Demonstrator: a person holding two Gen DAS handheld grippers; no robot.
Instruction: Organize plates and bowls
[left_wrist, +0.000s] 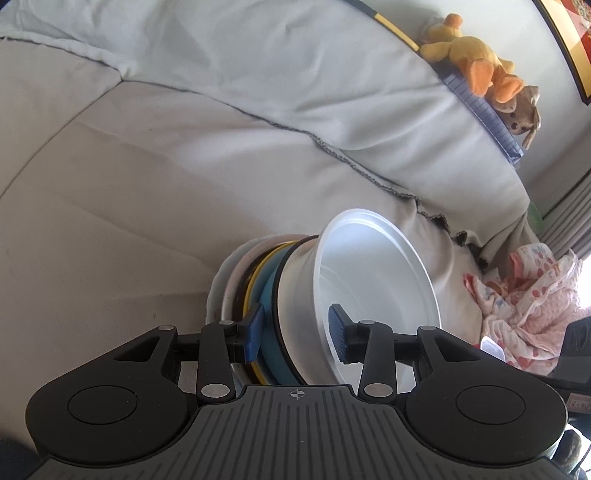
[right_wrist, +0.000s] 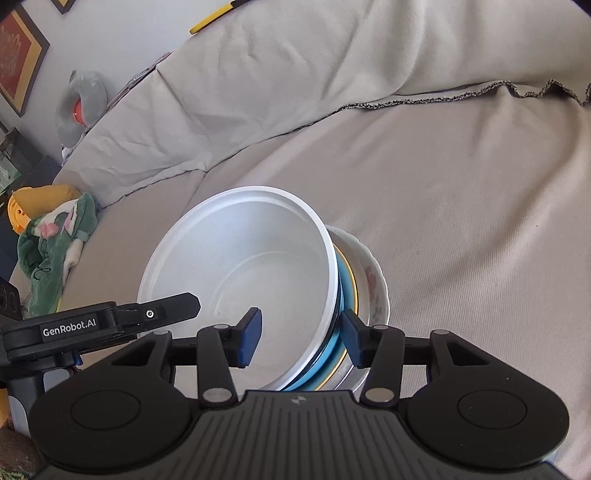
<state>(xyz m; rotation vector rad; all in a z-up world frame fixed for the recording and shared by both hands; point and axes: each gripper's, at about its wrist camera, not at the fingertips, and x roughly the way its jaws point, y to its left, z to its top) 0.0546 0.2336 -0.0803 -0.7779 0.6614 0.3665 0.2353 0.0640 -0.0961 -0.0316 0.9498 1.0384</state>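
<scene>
1. A stack of dishes sits on a grey-covered sofa (right_wrist: 461, 221), with a white bowl (right_wrist: 243, 266) on top, blue plates (left_wrist: 271, 295) under it and a floral plate (right_wrist: 375, 291) at the bottom.
2. The left hand-held gripper (left_wrist: 297, 328) straddles the bowl's wall, one pad inside and one against the plates outside; whether it clamps I cannot tell.
3. The right hand-held gripper (right_wrist: 301, 338) likewise spans the opposite rim, one pad inside the bowl and one beside the plates; contact unclear.

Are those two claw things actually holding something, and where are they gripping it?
Both straddle the rim of the white bowl atop the stack: left gripper, right gripper. Whether the blue pads actually clamp cannot be told.
</scene>
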